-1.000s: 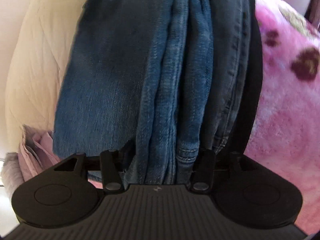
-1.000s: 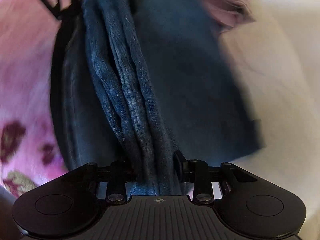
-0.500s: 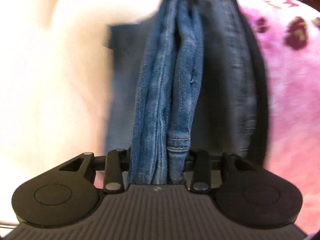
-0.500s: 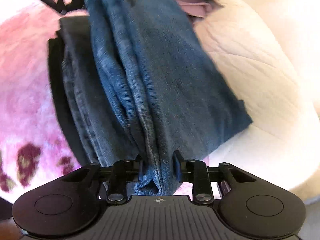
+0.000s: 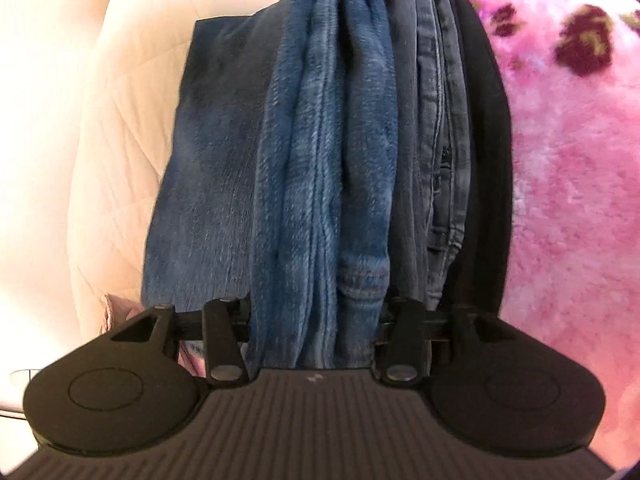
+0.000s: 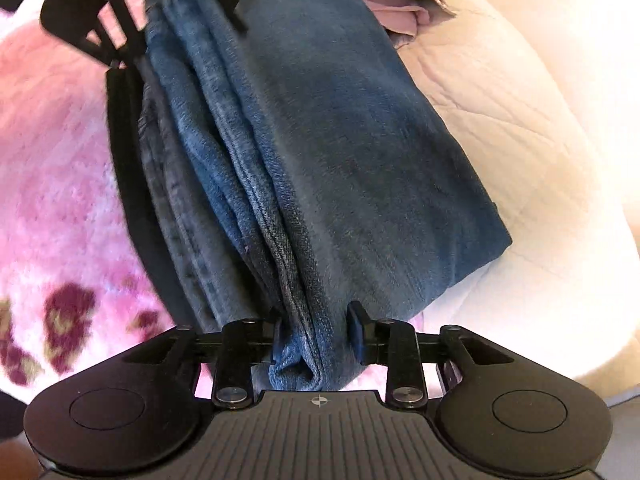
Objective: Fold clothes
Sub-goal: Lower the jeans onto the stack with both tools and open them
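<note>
**Both claws clamped on a bunched pair of blue jeans**

The left claw [image 5: 316,324] grips a thick bunch of blue jeans [image 5: 320,160]; its jaws have just widened a little, yet denim fills the gap between them, hem stitching showing near the right jaw. The right claw [image 6: 316,336] pinches the opposite end of the same jeans [image 6: 320,140]; its jaws have also just eased apart slightly, with the folds still packed tight between the pads. Seen from the right wrist, the left claw [image 6: 176,12] sits at the far end of the fabric, so the jeans stretch between the two tools.

From the gathered ridge, a flat panel of denim spreads out to one side over a cream quilted cover [image 5: 120,140]. On the other side lie a grey denim garment [image 5: 436,120] and a black garment [image 5: 484,140], pressed alongside the jeans. Beyond them is a fluffy pink blanket [image 5: 568,180] with dark red flower patches. A folded mauve cloth [image 6: 396,4] rests at the far edge of the flat panel.
</note>
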